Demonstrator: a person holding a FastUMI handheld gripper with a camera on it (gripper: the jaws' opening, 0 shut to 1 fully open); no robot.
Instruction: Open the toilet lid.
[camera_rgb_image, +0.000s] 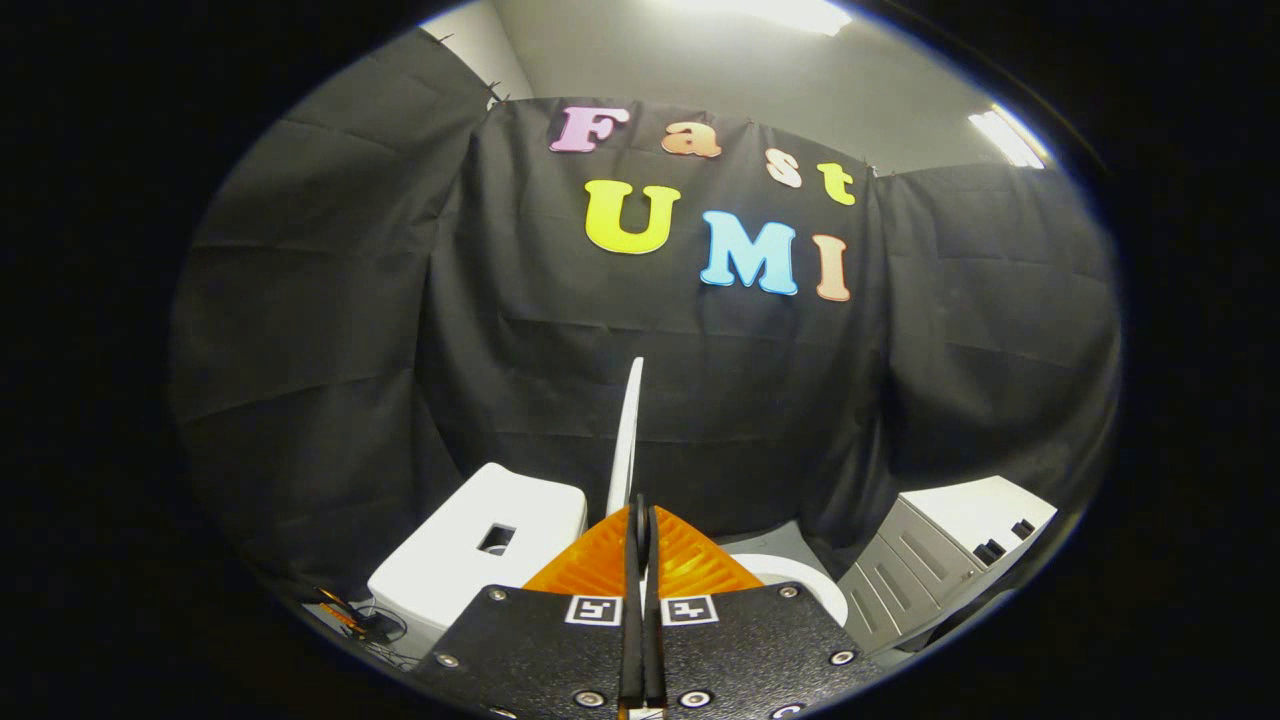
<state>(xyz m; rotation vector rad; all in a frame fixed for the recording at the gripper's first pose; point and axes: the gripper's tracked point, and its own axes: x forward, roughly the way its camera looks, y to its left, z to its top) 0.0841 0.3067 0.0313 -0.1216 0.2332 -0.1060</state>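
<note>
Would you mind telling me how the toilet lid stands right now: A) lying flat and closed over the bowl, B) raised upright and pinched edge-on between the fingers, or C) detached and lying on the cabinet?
B: the lid rises thin and edge-on from the gripper, whose fingers are closed on its edge.

Only a bit of pale floor (775, 540) shows. The white toilet (470, 560) sits on it, grey-white cabinet (930, 560) nearby. The gripper (640, 530) pinches the upright toilet lid (627, 430) between both fingers.
</note>
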